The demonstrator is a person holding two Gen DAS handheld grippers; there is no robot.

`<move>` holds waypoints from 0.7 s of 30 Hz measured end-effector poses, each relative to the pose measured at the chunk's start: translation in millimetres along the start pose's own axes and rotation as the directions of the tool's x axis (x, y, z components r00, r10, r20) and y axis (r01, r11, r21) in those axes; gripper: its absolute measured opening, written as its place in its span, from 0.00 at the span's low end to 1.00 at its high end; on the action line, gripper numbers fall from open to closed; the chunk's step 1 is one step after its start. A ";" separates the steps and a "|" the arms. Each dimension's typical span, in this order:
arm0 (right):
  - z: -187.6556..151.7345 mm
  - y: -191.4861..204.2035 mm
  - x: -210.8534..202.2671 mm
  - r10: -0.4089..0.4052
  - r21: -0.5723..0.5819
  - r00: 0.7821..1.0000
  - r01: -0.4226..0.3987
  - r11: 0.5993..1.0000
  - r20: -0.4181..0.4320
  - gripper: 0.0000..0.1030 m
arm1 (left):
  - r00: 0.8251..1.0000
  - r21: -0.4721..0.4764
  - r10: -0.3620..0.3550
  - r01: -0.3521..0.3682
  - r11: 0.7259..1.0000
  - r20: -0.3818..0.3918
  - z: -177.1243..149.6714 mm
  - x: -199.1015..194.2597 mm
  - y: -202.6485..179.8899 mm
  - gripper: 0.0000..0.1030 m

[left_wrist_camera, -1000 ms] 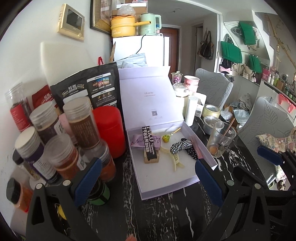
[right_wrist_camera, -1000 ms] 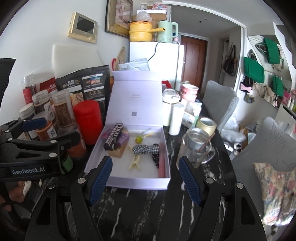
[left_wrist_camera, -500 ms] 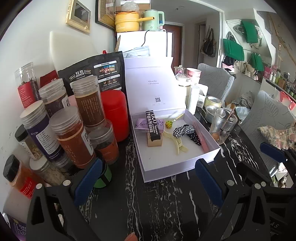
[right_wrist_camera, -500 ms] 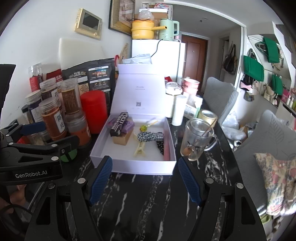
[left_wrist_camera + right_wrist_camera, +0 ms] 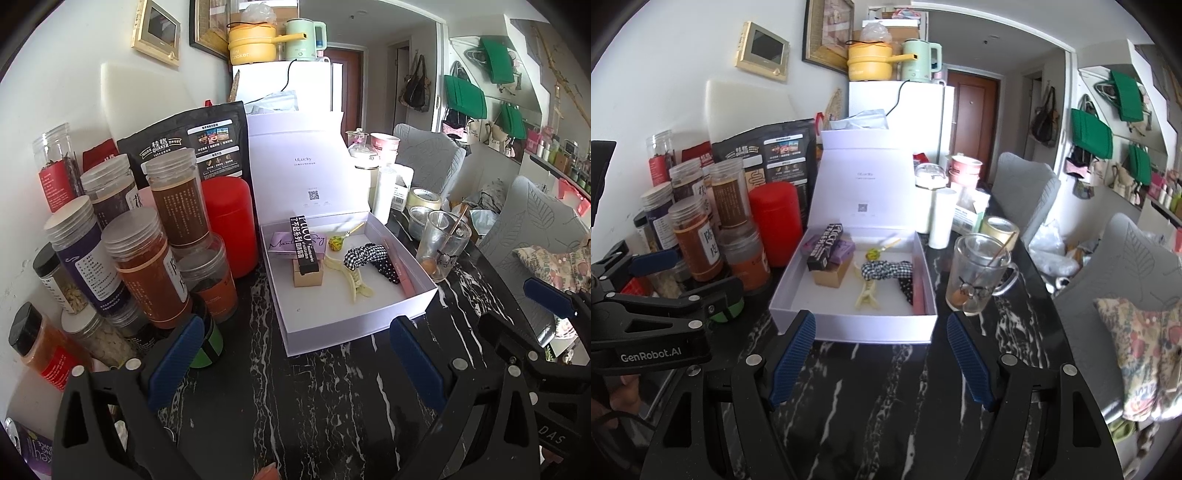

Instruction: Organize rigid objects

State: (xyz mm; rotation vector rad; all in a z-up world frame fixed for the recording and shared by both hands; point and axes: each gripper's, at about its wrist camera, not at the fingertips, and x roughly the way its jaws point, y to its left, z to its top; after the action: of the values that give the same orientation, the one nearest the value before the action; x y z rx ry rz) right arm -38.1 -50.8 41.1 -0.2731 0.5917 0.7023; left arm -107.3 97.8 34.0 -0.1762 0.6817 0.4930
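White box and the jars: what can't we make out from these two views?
- white box: small print inside the lid is too small in both views.
- pink item: right wrist view, edge-on against the box wall, identity unclear.
- green tin: left wrist view, mostly behind the left gripper finger.
- back jars: labels blocked by front jars.
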 end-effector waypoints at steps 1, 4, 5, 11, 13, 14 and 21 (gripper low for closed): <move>-0.3 0.1 -0.4 0.000 0.001 1.000 0.000 1.000 0.001 0.73 | 1.000 -0.001 -0.001 0.001 1.000 -0.001 -0.1 -0.2 0.2 0.99; -0.6 0.3 -1.0 -0.001 0.001 1.000 0.001 1.000 0.000 0.73 | 1.000 -0.001 -0.001 0.001 1.000 -0.001 0.1 0.0 0.5 0.99; -0.7 0.2 -1.0 -0.002 0.000 1.000 0.002 1.000 0.000 0.73 | 1.000 -0.003 0.000 0.000 1.000 0.000 -0.4 -0.3 0.7 0.99; -1.1 1.1 -0.9 -0.001 0.002 1.000 0.001 1.000 -0.005 0.73 | 1.000 -0.001 0.002 -0.002 1.000 0.000 -0.7 -0.4 2.1 0.99; -1.3 1.1 -0.4 0.001 0.004 1.000 -0.001 1.000 -0.007 0.73 | 1.000 -0.001 0.006 -0.006 1.000 -0.003 -0.7 0.2 2.9 0.99; -1.5 1.2 -0.4 0.001 0.003 1.000 -0.001 1.000 -0.007 0.73 | 1.000 -0.002 0.009 -0.009 1.000 -0.006 -0.5 1.0 3.4 0.99; -1.8 0.8 -0.1 0.002 0.007 1.000 -0.002 1.000 -0.009 0.73 | 1.000 -0.002 0.014 -0.014 1.000 -0.008 0.0 1.9 5.5 0.99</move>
State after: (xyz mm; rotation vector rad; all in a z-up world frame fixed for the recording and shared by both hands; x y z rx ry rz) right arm -39.6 -51.1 39.7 -0.2696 0.6032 0.7012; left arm -108.7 103.3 32.8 -0.1754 0.6909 0.5070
